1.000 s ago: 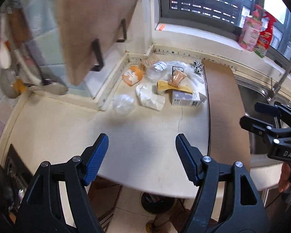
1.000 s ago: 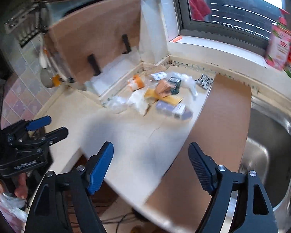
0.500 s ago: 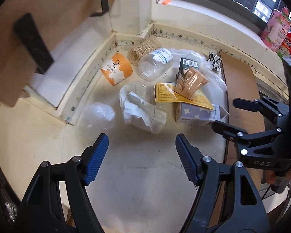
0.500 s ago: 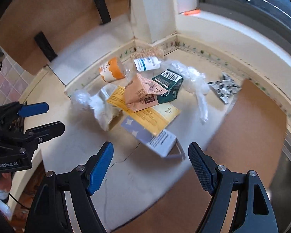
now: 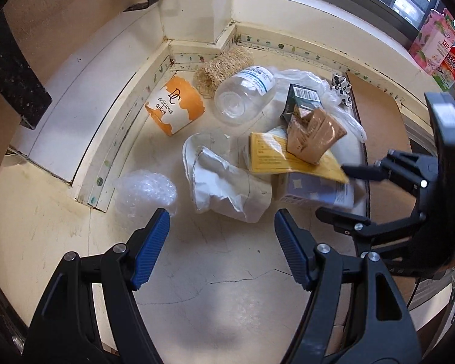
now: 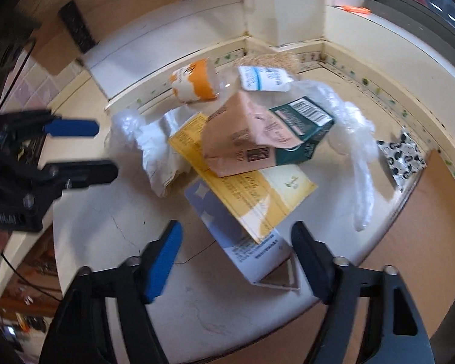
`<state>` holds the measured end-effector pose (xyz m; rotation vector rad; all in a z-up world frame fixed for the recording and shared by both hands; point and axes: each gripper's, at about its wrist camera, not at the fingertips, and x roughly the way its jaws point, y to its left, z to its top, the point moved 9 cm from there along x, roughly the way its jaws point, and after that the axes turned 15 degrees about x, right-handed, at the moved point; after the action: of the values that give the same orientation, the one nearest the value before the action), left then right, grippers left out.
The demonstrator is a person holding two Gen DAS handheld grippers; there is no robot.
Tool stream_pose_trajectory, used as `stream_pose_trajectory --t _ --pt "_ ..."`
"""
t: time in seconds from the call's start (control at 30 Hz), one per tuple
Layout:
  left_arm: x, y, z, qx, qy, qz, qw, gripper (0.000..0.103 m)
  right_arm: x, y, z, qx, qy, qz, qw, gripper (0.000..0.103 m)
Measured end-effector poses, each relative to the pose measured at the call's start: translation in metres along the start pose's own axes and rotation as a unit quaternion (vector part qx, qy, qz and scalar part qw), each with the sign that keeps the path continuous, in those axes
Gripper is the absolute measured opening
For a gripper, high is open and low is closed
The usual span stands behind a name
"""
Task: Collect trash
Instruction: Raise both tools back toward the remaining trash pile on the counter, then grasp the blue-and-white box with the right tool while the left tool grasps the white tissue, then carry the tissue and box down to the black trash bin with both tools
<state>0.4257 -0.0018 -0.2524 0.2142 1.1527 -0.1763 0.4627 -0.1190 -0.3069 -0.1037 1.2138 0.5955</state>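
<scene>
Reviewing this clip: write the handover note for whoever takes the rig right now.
Left gripper: open, empty, short of the crumpled wrapper.
Right gripper: jaws just been closing, the blue carton between them, not yet gripped.
Trash piled in the counter corner: orange cup, bottle, yellow packet, pink pouch, green box, bubble wrap.
Done: nothing collected.
Left: everything.

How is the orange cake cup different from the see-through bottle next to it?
The orange cake cup is paper, orange and white with printed words; the bottle is clear plastic with a small white and blue label. The cup looks shorter than the bottle. Both lie on their sides on the counter near the back corner.
</scene>
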Motion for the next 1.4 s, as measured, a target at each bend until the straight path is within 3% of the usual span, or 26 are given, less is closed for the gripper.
stream_pose_trajectory --t 0.07,0.13,0.43,0.67,0.9,0.97,1.03,1.07,1.13,1.4 --pt "0.003 0.001 0.000 -0.001 0.002 -0.003 1.0000 0.069 0.004 0.004 -0.008 -0.010 0.010 -0.005 1.000 0.042" --pt "0.005 0.002 0.000 -0.001 0.004 -0.003 1.0000 0.069 0.002 0.006 -0.013 -0.006 0.007 -0.007 1.000 0.038" --pt "0.026 0.012 -0.001 -0.020 0.017 -0.006 0.9996 0.069 -0.029 -0.004 -0.027 0.107 -0.027 0.025 0.994 0.035" --pt "0.052 0.027 -0.002 -0.053 0.029 -0.008 0.9981 0.069 -0.040 -0.014 -0.034 0.151 -0.051 0.017 0.987 0.035" --pt "0.065 0.019 0.008 -0.040 0.027 -0.007 0.9988 0.069 -0.038 -0.024 -0.037 0.174 -0.051 0.015 0.983 0.035" --pt "0.066 0.015 0.013 -0.035 0.024 -0.005 0.9991 0.065 -0.038 -0.023 -0.038 0.176 -0.050 0.015 0.983 0.035" --pt "0.065 0.007 0.017 -0.028 0.019 -0.011 0.9994 0.040 -0.039 -0.022 -0.040 0.180 -0.050 0.018 0.982 0.035" --pt "0.062 0.005 0.018 -0.027 0.018 -0.007 0.9995 0.040 -0.039 -0.022 -0.040 0.182 -0.050 0.018 0.982 0.035" --pt "0.059 0.003 0.018 -0.023 0.014 0.003 0.9996 0.026 -0.041 -0.020 -0.042 0.187 -0.050 0.021 0.981 0.034" --pt "0.028 -0.014 -0.005 -0.007 0.008 -0.002 0.9999 0.025 -0.052 -0.007 -0.055 0.199 -0.053 0.026 0.978 0.034"
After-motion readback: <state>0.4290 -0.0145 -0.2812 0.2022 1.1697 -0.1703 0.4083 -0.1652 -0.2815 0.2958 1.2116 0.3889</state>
